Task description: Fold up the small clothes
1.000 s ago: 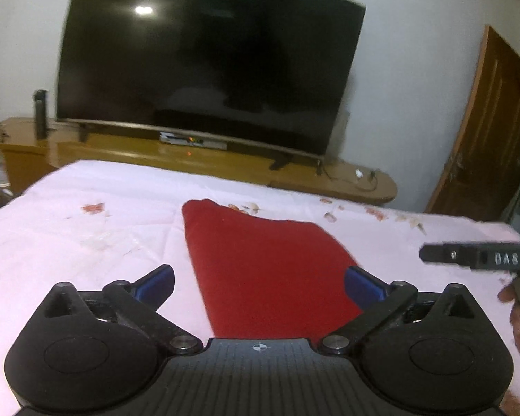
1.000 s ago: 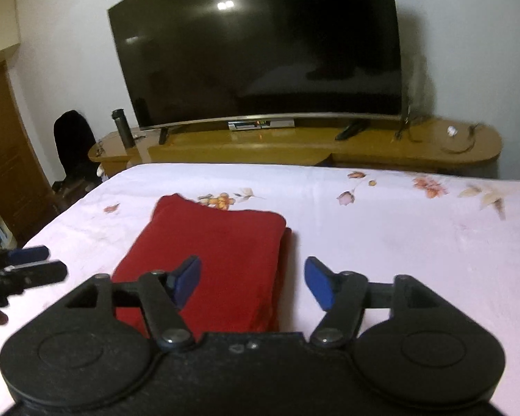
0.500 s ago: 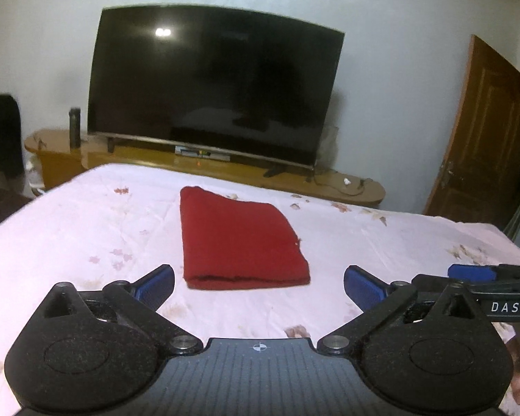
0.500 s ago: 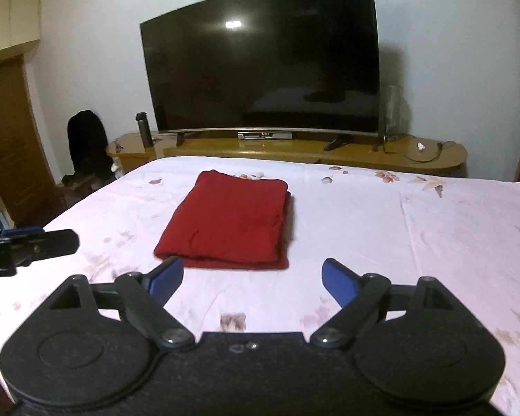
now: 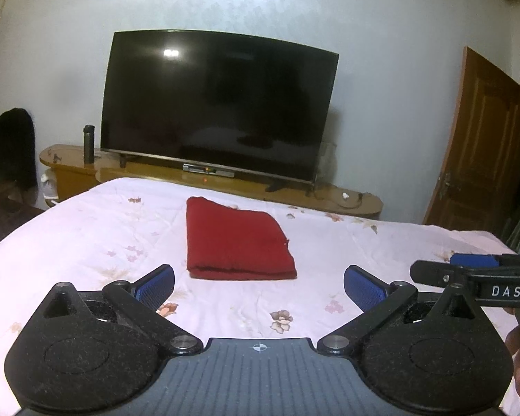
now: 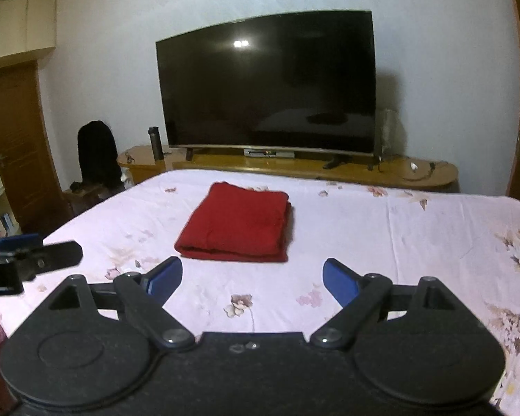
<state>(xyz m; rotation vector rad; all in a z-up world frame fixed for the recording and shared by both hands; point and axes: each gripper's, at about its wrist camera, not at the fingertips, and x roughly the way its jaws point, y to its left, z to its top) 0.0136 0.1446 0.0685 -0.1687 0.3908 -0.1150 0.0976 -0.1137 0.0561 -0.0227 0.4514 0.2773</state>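
Red cloth (image 5: 237,239) lies folded on bed (image 5: 86,228); left gripper (image 5: 258,282) and right gripper (image 6: 252,275) fingers apart, empty, right just widened; any re-grab could undo the fold.

left tool (image 5: 258,286): black, blue pads | right tool (image 6: 252,279): black, "DAS" lettering

A folded red garment (image 5: 234,239) of soft, matt, slightly fuzzy cloth lies near the far edge of a bed (image 5: 86,228) covered in smooth, thin pale pink cotton-like sheeting printed with faded flowers. Beyond the bed's far edge, a glossy lacquered wooden cabinet (image 5: 329,197) carries a television (image 5: 218,104) with a shiny black glass screen. The left claw (image 5: 258,282) is grainy matt black plastic with ribbed blue rubbery pads (image 5: 156,284) and bright metal pivots
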